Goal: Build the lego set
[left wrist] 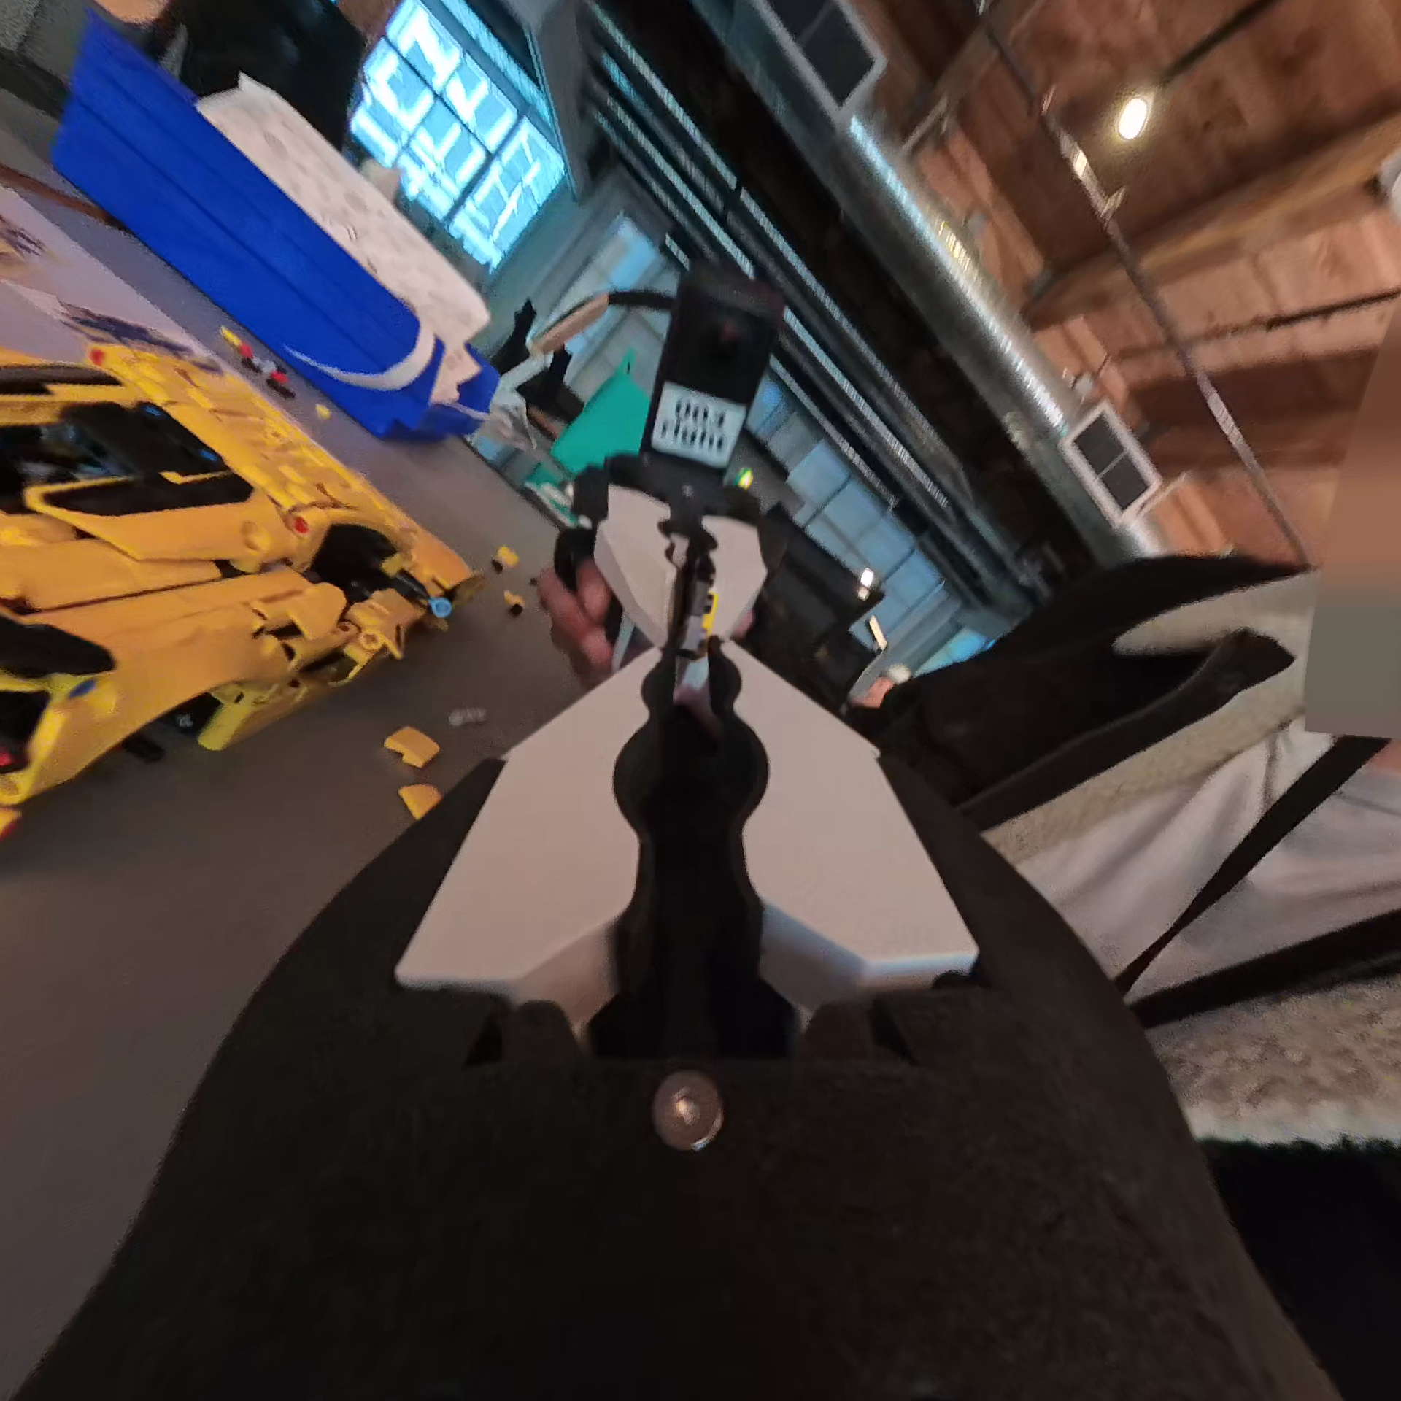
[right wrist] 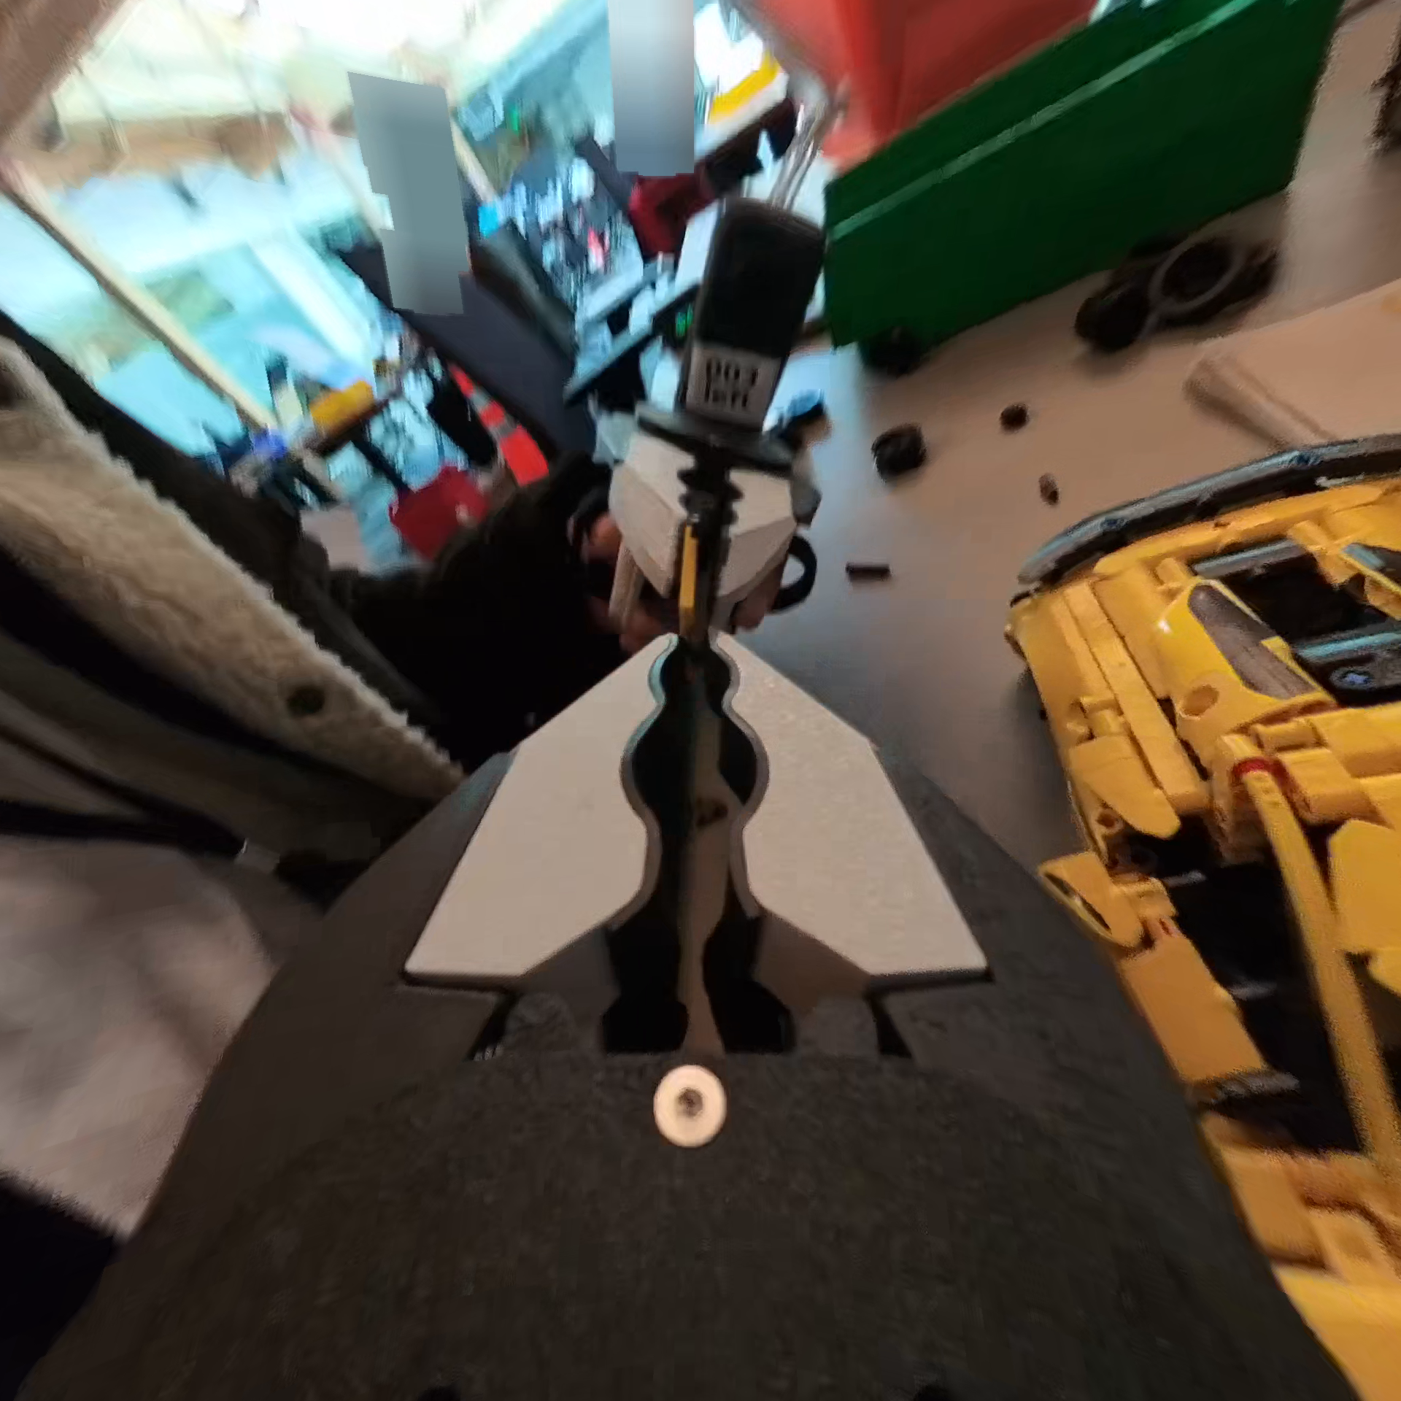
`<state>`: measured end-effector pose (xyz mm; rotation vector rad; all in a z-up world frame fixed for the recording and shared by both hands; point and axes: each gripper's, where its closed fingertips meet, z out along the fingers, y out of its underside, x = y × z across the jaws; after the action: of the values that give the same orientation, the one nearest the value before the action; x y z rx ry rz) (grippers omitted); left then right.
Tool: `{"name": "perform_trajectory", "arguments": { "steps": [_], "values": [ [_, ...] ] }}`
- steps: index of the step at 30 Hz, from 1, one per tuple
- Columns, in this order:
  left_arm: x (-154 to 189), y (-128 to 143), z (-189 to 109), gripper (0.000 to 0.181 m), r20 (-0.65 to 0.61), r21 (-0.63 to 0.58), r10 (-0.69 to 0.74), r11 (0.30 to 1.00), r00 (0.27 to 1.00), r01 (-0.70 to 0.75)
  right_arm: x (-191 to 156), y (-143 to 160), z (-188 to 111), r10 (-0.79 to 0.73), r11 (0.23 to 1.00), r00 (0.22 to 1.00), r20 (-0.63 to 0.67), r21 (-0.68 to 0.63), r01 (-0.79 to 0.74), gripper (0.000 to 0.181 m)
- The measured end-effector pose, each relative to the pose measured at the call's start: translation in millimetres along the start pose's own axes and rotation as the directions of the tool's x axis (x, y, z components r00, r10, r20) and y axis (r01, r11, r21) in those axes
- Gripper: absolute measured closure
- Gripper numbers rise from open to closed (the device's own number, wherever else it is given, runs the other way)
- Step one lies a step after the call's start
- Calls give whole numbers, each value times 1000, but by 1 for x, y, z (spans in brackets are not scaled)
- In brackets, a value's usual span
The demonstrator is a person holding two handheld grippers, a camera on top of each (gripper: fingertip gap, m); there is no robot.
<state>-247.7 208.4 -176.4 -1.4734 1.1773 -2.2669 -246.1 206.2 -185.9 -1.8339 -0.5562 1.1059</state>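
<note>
Both the left gripper (left wrist: 691, 659) and right gripper (right wrist: 691, 640), held tip to tip above the surface (left wrist: 189, 910), pinch one slim yellow-and-black piece (left wrist: 701, 614) (a sub-assembly, likely), which next needs pressing together squarely, then carrying to the yellow car (left wrist: 189, 546).

One yellow lego car (left wrist: 189, 546), two grippers (left wrist: 686, 652) (right wrist: 694, 637), one blue bin (left wrist: 250, 227), one green bin (right wrist: 1061, 174).

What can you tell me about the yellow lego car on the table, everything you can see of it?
The yellow lego car is a large, partly built model of plastic beams and panels, with dark gaps in its bodywork and a small blue pin at one end. It rests on the dark table, with loose yellow pieces beside it. Neither claw touches it.
</note>
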Motion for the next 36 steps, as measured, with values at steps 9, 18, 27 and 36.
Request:
{"name": "perform_trajectory", "arguments": {
  "steps": [9, 18, 27, 36],
  "values": [
    [-6, 23, 16, 152, 90, -163, 125, 980, 988, -109, -5, 25, -9, -58, 931, 996, 63, -356, 77, 177],
    [-7, 26, 16, 175, 109, -190, 172, 970, 979, -149, -2, 24, -8, -41, 924, 996, 76, -376, 67, 177],
    [-18, 12, -17, 176, 205, -200, 274, 951, 939, -234, 11, 36, -4, -206, 924, 978, -18, -332, 188, 148],
    [-8, 16, -42, 175, 96, -213, 248, 951, 964, -223, 3, 108, 48, -462, 724, 876, 140, -511, 463, 157]
  ]
}}
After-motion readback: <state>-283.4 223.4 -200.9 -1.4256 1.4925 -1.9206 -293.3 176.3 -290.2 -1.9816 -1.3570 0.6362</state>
